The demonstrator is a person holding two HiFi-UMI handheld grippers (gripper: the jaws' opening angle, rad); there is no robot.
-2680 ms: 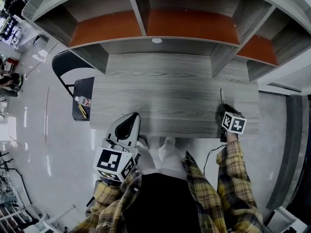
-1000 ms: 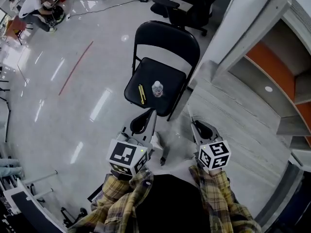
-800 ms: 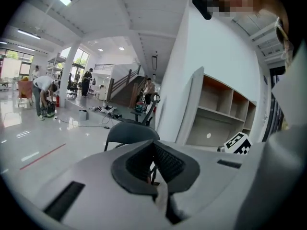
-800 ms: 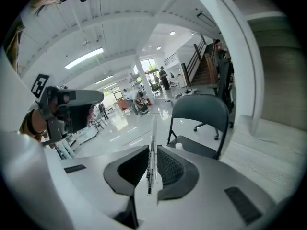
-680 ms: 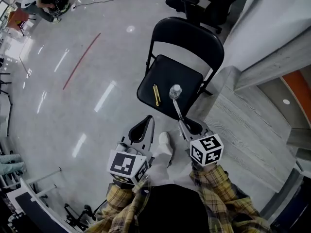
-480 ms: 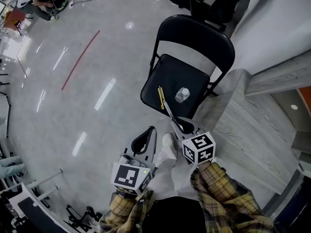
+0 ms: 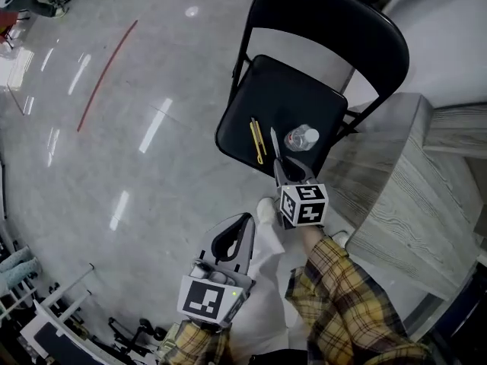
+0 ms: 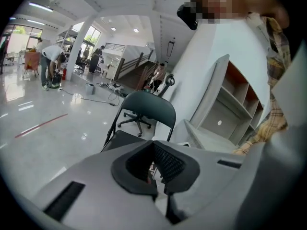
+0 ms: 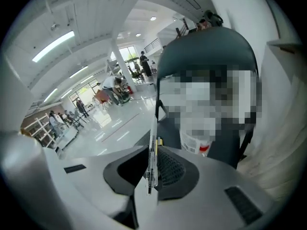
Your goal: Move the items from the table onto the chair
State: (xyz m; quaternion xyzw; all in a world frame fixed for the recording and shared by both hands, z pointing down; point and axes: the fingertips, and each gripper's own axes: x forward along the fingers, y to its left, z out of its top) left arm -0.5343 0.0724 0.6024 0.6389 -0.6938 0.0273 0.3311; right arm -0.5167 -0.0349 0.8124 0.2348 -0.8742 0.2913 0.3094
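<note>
Right gripper: jaws clamped on a slim pale pen; the pads pinched it near its rear end, and the long shaft stuck out ahead of the jaws.
Pen in the right gripper view: it ran straight up from between the dark pads of the right gripper, roughly along the jaw line.
Where the pen was: over the front part of the chair seat, between the yellow pen and the bottle; whether its tip touched the seat could not be told.
Left gripper: jaws fully together with nothing between them; it hung over the floor beside a pale trouser leg, short of the chair.
Left gripper view: the closed pads of the left gripper pointed towards the chair; no item lay in their grasp.
Chair: black, folding, on the glossy grey floor; it stood just beside the end of the table.
Yellow pen: lay flat on the seat near its front edge.
Bottle: clear plastic with a white cap; it sat on the seat just beside the held pen; mostly masked in the right gripper view.
Right arm: plaid sleeve behind the marker cube.
</note>
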